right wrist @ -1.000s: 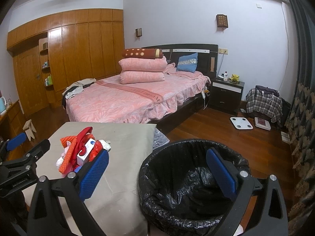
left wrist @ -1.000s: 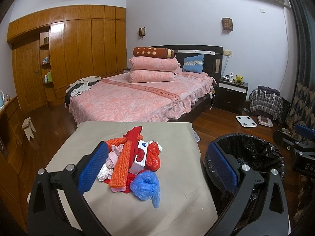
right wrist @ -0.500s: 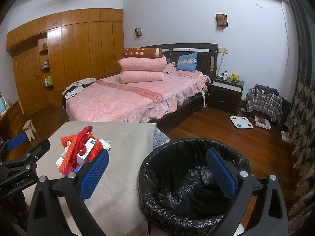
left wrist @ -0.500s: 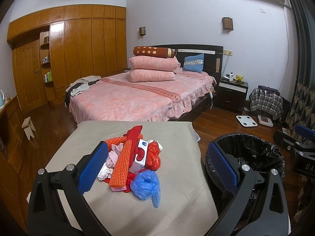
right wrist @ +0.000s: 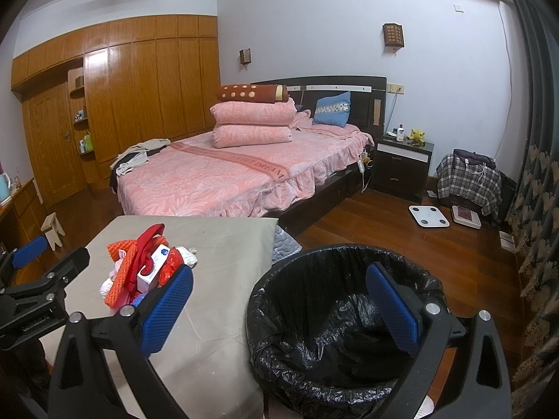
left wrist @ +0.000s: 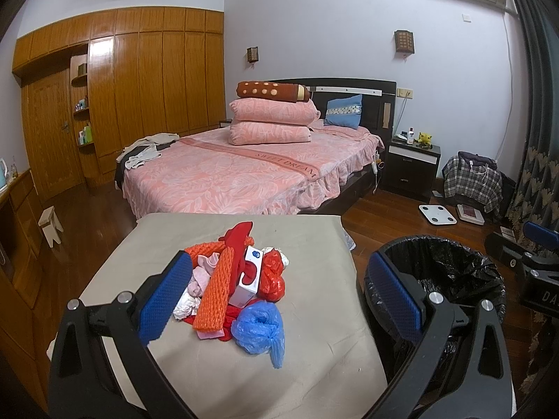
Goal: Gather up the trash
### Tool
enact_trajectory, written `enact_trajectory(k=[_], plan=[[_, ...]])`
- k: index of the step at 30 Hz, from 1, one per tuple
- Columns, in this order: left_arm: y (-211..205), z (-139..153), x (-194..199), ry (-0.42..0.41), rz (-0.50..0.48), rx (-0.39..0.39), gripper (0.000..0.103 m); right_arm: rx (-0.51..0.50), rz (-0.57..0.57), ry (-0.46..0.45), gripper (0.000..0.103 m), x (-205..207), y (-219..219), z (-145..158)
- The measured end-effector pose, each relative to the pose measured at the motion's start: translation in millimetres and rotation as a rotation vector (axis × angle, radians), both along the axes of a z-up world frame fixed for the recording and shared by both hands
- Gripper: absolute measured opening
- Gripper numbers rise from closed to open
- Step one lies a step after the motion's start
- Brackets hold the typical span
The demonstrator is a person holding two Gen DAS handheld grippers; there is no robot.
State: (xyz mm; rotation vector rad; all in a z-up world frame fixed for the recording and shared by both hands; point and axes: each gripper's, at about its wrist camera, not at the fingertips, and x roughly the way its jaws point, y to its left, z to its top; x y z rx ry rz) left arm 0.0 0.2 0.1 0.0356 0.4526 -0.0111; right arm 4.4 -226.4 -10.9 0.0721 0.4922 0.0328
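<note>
We hold the left hand-held gripper (left wrist: 279, 296) spread wide and empty above the table (left wrist: 314, 366), its blue pads (left wrist: 164, 296) framing a heap of trash (left wrist: 237, 286) that lies on the grey cloth. In that heap we see an orange foam net (left wrist: 213, 293), a small white box (left wrist: 249, 279), a red bag (left wrist: 270, 276) and, nearest us, a crumpled blue bag (left wrist: 258, 324). Our right hand-held gripper (right wrist: 279, 314) is likewise released, holding nothing, hanging over the black-lined trash bin (right wrist: 332, 331) that stands just beside the table's right edge. A pink bed (left wrist: 227, 178) lies beyond.
</note>
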Motion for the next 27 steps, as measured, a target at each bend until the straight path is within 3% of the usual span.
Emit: enact_trajectory(k=[7,13,27], plan=[[0.1,0.1,-0.1,0.001,0.0,0.0,0.098,0.002,0.0,0.002,0.097,1.5,0.6,2.0],[0.1,0.1,-0.1,0.001,0.001,-0.001,0.098,0.002,0.008,0.0,0.097,-1.2,12.1,-19.5],[18.7,-13.4,6.0,0.014,0.025,-0.003,0.098,0.0,0.047,0.008,0.097,10.0,22.4,-19.3]])
